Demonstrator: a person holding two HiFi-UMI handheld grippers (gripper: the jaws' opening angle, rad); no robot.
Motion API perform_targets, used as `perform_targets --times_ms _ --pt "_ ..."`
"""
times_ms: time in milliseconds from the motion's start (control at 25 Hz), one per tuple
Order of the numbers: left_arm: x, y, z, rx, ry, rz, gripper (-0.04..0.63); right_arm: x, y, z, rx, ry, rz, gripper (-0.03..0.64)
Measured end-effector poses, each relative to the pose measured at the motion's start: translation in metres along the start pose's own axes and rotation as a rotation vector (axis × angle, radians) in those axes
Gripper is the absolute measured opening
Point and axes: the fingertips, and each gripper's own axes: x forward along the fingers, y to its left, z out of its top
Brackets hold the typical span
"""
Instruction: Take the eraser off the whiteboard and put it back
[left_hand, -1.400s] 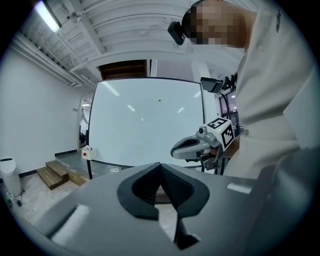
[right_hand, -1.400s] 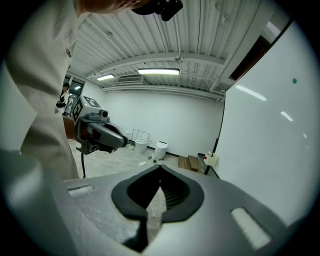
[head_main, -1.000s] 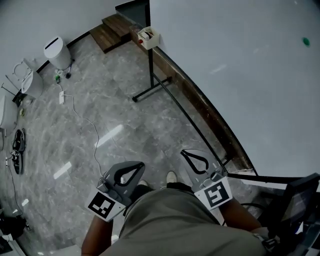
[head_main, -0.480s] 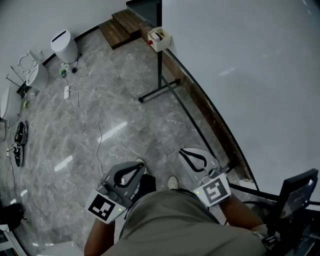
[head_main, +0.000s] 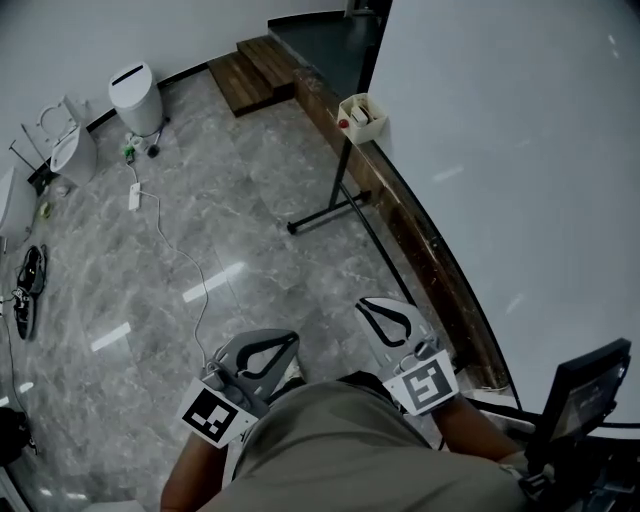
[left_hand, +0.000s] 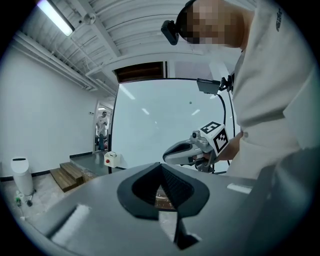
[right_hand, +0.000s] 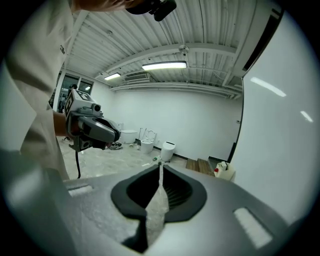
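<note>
The whiteboard (head_main: 520, 150) fills the right of the head view, and I cannot pick out an eraser on it. A white box (head_main: 362, 117) with a red item hangs at the board's far end. My left gripper (head_main: 262, 352) and right gripper (head_main: 388, 318) are held side by side in front of the torso, above the floor. The left gripper (left_hand: 161, 166) is shut and empty. The right gripper (right_hand: 160, 167) has just eased to a hairline slit, with nothing between its jaws. Each gripper shows in the other's view: the right gripper (left_hand: 192, 150) and the left gripper (right_hand: 92, 129).
The board's black stand foot (head_main: 330, 215) juts onto the marble floor. A cable (head_main: 170, 240) runs to a white bin (head_main: 138, 98). Wooden steps (head_main: 262, 68) lie at the back, shoes (head_main: 28, 275) at the left, a black screen (head_main: 580, 400) at the lower right. A person (left_hand: 102, 131) stands in the far doorway.
The person has walked along the whiteboard, so the white box and stand foot sit nearer and further right. Both grippers keep their place in front of the torso, still empty.
</note>
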Motion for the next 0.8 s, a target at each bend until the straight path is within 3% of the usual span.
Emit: perform_targets --times_ms 320,800 --pt "-0.032 0.064 -0.006 -0.021 -0.009 0.012 0.005 0.063 0.018 0.027 0.013 0.001 0.007 0.015" --pt "0.001 0.119 0.001 -0.028 -0.012 0.034 0.004 0.119 -0.034 0.015 0.024 0.017 0.008 0.021"
